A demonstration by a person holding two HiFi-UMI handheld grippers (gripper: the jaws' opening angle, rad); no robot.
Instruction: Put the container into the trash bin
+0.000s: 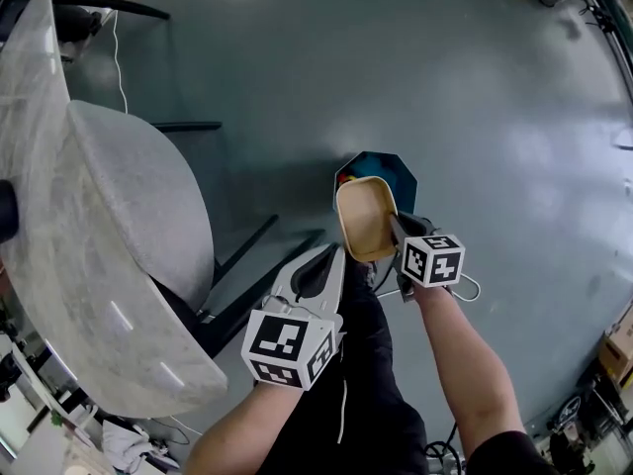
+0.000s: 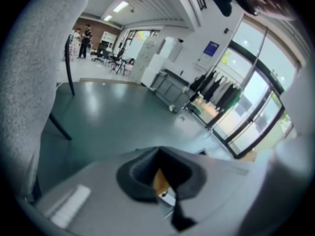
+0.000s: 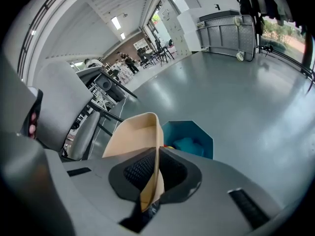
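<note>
My right gripper (image 1: 397,230) is shut on the wall of a tan, empty, rectangular container (image 1: 365,217), which hangs tilted just above the rim of a teal trash bin (image 1: 384,164) on the floor. In the right gripper view the container's (image 3: 132,133) wall runs between the pads of the right gripper (image 3: 155,170), and the bin (image 3: 198,137) lies right behind it with something blue and red inside. My left gripper (image 1: 335,256) hovers to the left of the container, its jaws together and nothing held. In the left gripper view the left gripper (image 2: 164,182) shows a sliver of tan behind its jaws.
A round grey tabletop (image 1: 109,255) with black legs (image 1: 247,250) fills the left side, close to my left arm. A white cable (image 1: 119,62) trails on the grey-green floor. A grey chair (image 3: 66,107) stands left of the bin. Several people (image 2: 84,34) stand far off.
</note>
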